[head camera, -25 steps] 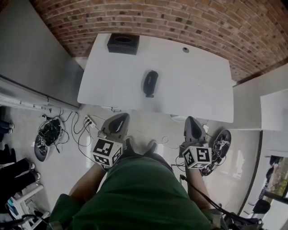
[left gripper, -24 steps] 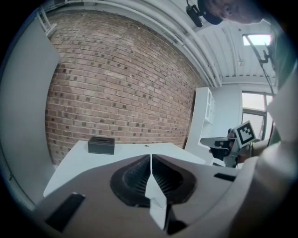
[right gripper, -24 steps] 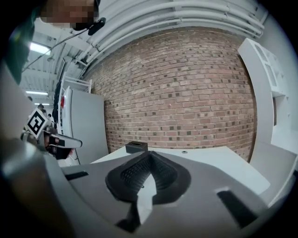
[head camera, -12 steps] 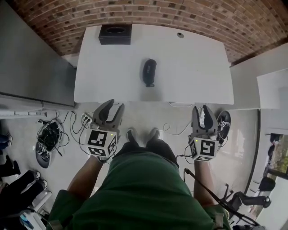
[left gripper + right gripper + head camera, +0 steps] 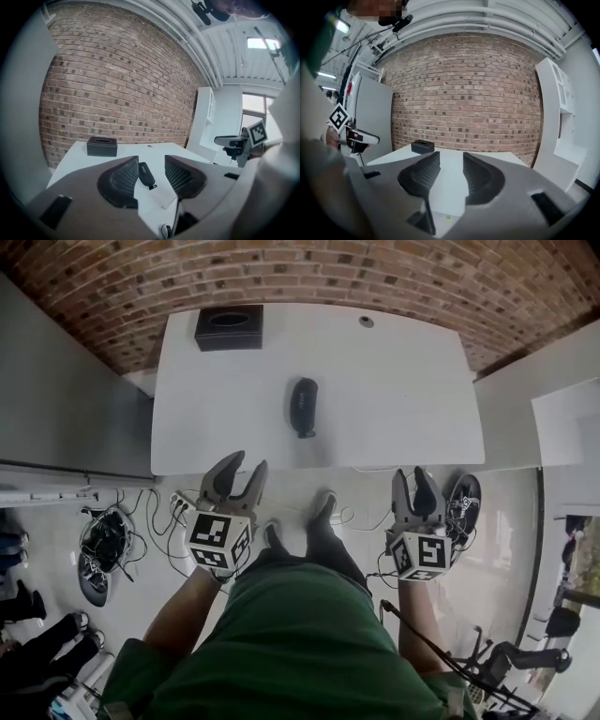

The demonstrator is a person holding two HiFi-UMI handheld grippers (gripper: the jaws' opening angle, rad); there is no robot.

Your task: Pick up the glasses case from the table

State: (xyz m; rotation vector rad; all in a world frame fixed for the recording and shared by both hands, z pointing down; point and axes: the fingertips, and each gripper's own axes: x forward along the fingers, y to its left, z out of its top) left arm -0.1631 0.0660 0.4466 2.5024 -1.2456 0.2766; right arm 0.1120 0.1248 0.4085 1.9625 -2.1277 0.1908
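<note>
A dark oblong glasses case (image 5: 303, 406) lies near the middle of the white table (image 5: 394, 381); in the left gripper view the glasses case (image 5: 146, 174) shows far off between the jaws. My left gripper (image 5: 237, 472) hangs just short of the table's near edge, its jaws opening, nothing between them. My right gripper (image 5: 412, 486) is also off the table's near edge to the right, jaws opening and empty. In the right gripper view only the table (image 5: 450, 164) shows past the right gripper (image 5: 451, 173).
A black tissue box (image 5: 229, 327) stands at the table's far left corner, also seen as the tissue box (image 5: 101, 146) and box (image 5: 423, 146). A brick wall (image 5: 309, 273) lies behind. Cables and shoes (image 5: 103, 549) litter the floor. A white cabinet (image 5: 562, 427) stands right.
Both grippers have gone from shut to open. The left gripper moved forward toward the table edge. The view shifted so the table sits higher in the picture.
</note>
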